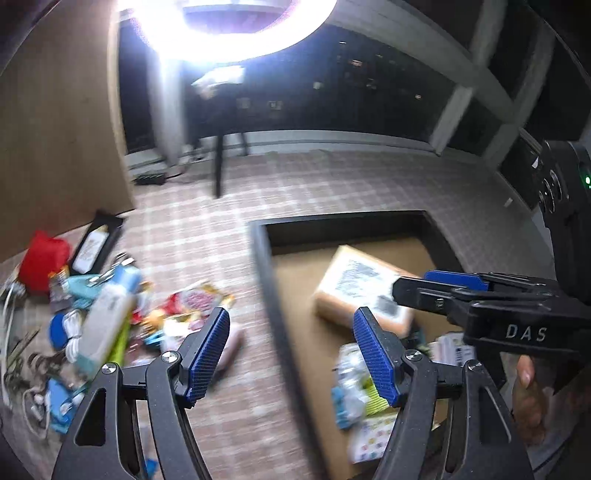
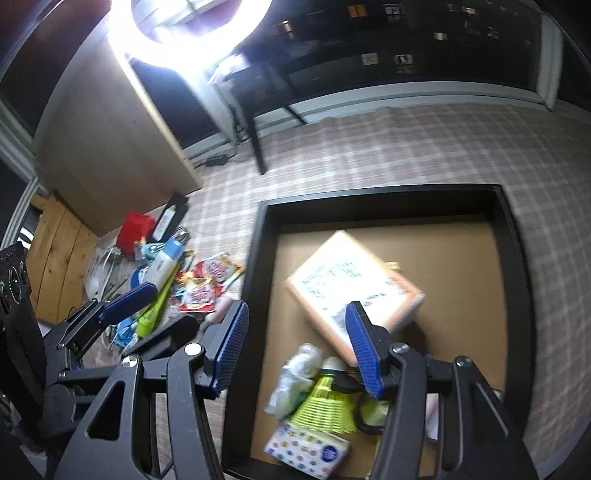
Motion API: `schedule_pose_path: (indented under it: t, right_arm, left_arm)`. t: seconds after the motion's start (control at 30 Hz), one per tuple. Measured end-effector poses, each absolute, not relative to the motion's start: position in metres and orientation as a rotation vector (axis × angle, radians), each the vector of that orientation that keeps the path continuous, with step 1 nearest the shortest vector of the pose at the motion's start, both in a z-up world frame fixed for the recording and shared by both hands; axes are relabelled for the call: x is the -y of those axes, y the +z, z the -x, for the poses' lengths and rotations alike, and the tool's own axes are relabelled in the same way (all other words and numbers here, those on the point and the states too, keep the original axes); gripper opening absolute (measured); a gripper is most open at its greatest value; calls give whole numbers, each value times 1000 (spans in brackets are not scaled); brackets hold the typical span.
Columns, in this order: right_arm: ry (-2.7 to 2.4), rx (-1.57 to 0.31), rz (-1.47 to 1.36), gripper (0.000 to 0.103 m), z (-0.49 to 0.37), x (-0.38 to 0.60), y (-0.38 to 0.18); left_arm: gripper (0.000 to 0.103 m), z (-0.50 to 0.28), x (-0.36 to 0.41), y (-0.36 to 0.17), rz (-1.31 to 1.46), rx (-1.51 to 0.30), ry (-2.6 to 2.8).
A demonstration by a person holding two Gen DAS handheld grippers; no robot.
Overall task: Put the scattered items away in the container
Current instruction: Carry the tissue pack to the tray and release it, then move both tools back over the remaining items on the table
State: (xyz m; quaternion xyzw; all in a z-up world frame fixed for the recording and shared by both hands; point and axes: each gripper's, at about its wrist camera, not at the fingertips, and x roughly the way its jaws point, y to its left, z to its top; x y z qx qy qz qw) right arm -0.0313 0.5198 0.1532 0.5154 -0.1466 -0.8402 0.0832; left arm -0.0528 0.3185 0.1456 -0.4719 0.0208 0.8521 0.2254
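My left gripper (image 1: 291, 350) stands open with nothing between its blue pads, above the left wall of the black container (image 1: 266, 280). Inside the container lie a tan labelled parcel (image 1: 354, 280), a tissue pack (image 1: 373, 435) and other small packs. Left of it, a pile of scattered items (image 1: 107, 314) covers the plaid cloth: a white tube, snack packets (image 1: 195, 295), a red pouch (image 1: 42, 258). My right gripper (image 2: 297, 343) is open and holds nothing above the container (image 2: 255, 266), over the parcel (image 2: 343, 280), a yellow shuttlecock (image 2: 325, 402) and the tissue pack (image 2: 310, 450). The pile (image 2: 166, 266) lies to its left.
A black tray (image 1: 96, 243) lies beyond the pile beside a wooden cabinet (image 1: 55, 147). A black table leg (image 1: 218, 166) and a power strip (image 1: 149, 180) stand at the back under a bright ring light (image 1: 229, 29). Plaid cloth (image 1: 332, 184) stretches behind the container.
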Motion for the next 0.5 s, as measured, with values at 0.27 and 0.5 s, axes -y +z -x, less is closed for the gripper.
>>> schedule_pose_path:
  t: [0.27,0.5]
  right_arm:
    - [-2408,370,-1521,54,42,-453,147]
    - [-2332,277,-1519,54,40,-388,144]
  left_arm:
    - [67,52,-216,142,1382,15,2475]
    - [67,36,-107,128,1483,150,2593]
